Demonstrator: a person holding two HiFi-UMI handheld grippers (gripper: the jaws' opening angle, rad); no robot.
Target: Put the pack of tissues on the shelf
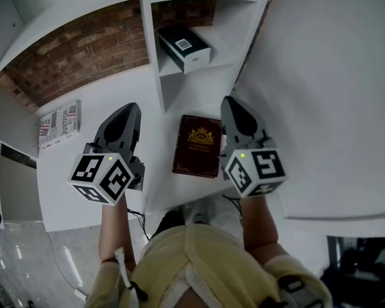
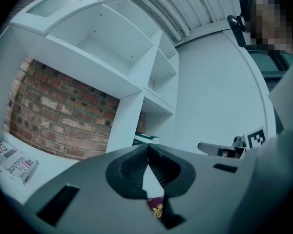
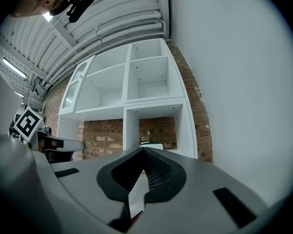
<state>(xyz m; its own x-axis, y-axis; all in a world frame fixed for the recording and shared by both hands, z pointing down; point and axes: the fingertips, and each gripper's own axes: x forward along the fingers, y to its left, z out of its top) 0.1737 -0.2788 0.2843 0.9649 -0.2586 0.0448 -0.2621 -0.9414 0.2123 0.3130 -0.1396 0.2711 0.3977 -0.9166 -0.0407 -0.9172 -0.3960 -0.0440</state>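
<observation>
Two claws, left claw (image 1: 129, 109) and right claw (image 1: 231, 102), are hanging shut and empty above the table (image 1: 90, 95). The pack of tissues (image 1: 184, 46), apparently the dark-topped box, is lying on the shelf (image 1: 228, 33). It is probably light and crushable, so gripping gently across its narrow width is advisable.

Your count: two grippers, three loose items, one shelf unit.

You have two grippers in your hands, the left gripper (image 1: 129, 110) and the right gripper (image 1: 231, 102). Each carries one marker cube, which makes two: the left cube (image 1: 102, 175) and the right cube (image 1: 255, 170). On the white surface you have one dark red book (image 1: 197, 145) and one printed packet (image 1: 59, 122). You face one white shelf unit (image 1: 151, 43), and one pack of tissues (image 1: 183, 47) lies in it.
</observation>
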